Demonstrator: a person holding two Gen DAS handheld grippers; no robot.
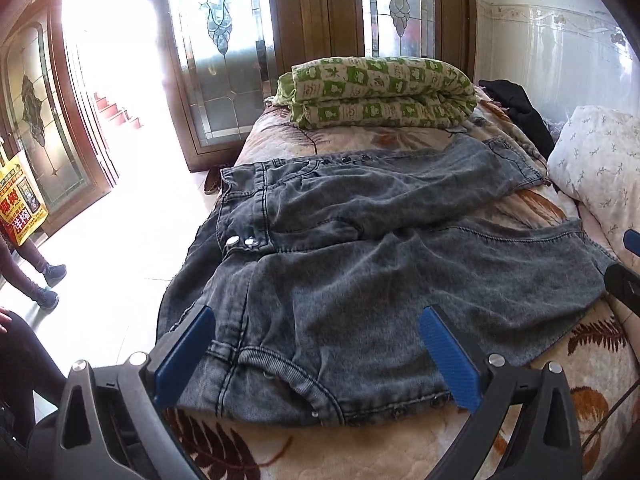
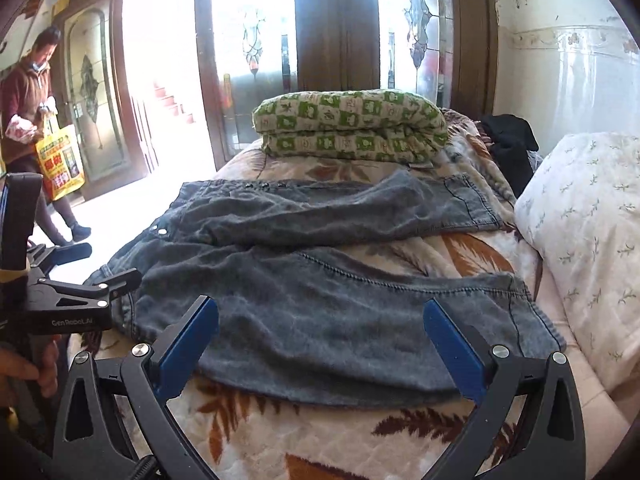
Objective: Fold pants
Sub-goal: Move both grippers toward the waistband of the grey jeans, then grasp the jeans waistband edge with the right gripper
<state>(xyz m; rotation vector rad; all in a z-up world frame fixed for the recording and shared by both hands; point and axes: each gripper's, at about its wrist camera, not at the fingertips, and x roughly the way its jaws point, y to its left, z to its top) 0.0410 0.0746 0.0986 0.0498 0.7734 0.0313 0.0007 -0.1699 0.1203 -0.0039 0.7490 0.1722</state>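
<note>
Grey washed-denim pants (image 1: 360,264) lie spread flat on a leaf-patterned bed blanket (image 1: 256,436), waistband to the left, both legs running right. My left gripper (image 1: 316,328) hovers open over the near waistband corner, blue pads wide apart with nothing between them. In the right wrist view the same pants (image 2: 328,312) fill the middle, and my right gripper (image 2: 320,320) stands open above the near leg, holding nothing. The left gripper (image 2: 72,280) shows at the left edge of that view, over the waistband end. The right gripper's tip (image 1: 628,276) shows at the left wrist view's right edge.
A folded green-and-white quilt (image 1: 380,92) lies at the far end of the bed. A white floral pillow (image 2: 592,232) and a black garment (image 2: 508,140) sit on the right. A person with a yellow bag (image 2: 60,164) stands by the doorway at left. Bare floor lies left of the bed.
</note>
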